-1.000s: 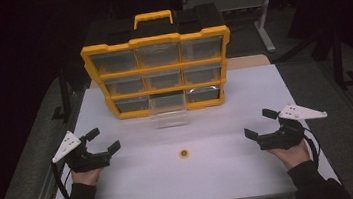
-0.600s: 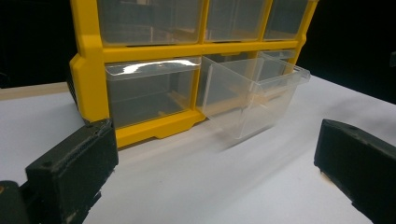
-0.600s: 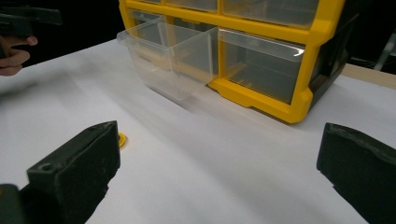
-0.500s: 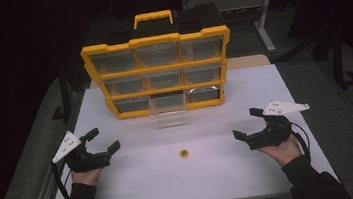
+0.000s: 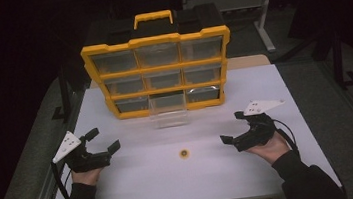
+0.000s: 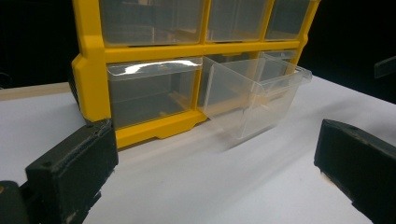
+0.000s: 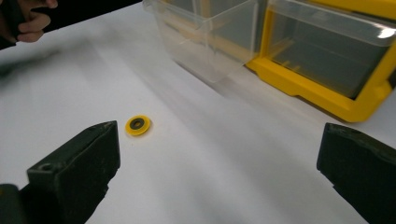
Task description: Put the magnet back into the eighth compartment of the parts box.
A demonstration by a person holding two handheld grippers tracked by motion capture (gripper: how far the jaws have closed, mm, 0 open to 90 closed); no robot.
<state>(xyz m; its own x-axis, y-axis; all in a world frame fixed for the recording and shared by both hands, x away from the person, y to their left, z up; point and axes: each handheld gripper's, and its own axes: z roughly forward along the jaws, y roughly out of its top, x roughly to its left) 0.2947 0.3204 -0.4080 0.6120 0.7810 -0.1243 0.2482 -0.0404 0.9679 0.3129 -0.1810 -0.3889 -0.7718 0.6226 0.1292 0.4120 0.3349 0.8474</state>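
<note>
Washer (image 5: 184,153) lies clear on table (image 5: 139,184), between gaping left tool (image 5: 102,140) and right tool (image 5: 233,127); drawer (image 5: 168,111) pulled out beyond.

Washer (image 5: 184,153): small yellow ring with a dark centre hole; lying flat on the white table, between the two grippers, nearer the right one; nothing touching it
Drawer (image 5: 168,111): clear plastic, pulled out from the middle of the bottom row of the yellow organiser; open top; its front reaches over the table, well apart from the washer
</note>
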